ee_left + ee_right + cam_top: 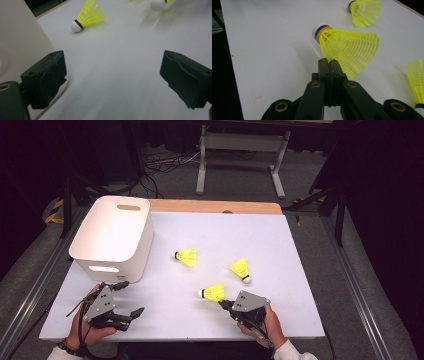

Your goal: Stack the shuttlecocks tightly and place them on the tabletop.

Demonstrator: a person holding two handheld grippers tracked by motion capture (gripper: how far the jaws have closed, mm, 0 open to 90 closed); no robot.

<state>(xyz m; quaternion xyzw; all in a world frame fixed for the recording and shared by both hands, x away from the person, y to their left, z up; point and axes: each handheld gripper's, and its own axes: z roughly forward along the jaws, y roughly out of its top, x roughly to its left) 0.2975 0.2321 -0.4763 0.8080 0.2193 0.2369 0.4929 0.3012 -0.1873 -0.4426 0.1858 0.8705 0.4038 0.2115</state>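
Right tongs (329,65) fully closed, pinching the skirt edge of the near shuttlecock (347,51), which lies on its side on the white tabletop (260,235), cork pointing away from the tongs. Left tongs (113,80) wide open, empty, low over the tabletop just beside the white bin (112,237). Two other shuttlecocks (186,256) (240,269) lie apart mid-tabletop.

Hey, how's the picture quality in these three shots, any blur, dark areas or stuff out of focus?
High view: the white table is brightly lit, the surroundings fall into near black. Left gripper view: the far shuttlecock at the top edge is smeared and the table surface looks streaky. Right gripper view: the nearest shuttlecock is sharp, while the right gripper close to the lens is slightly soft.
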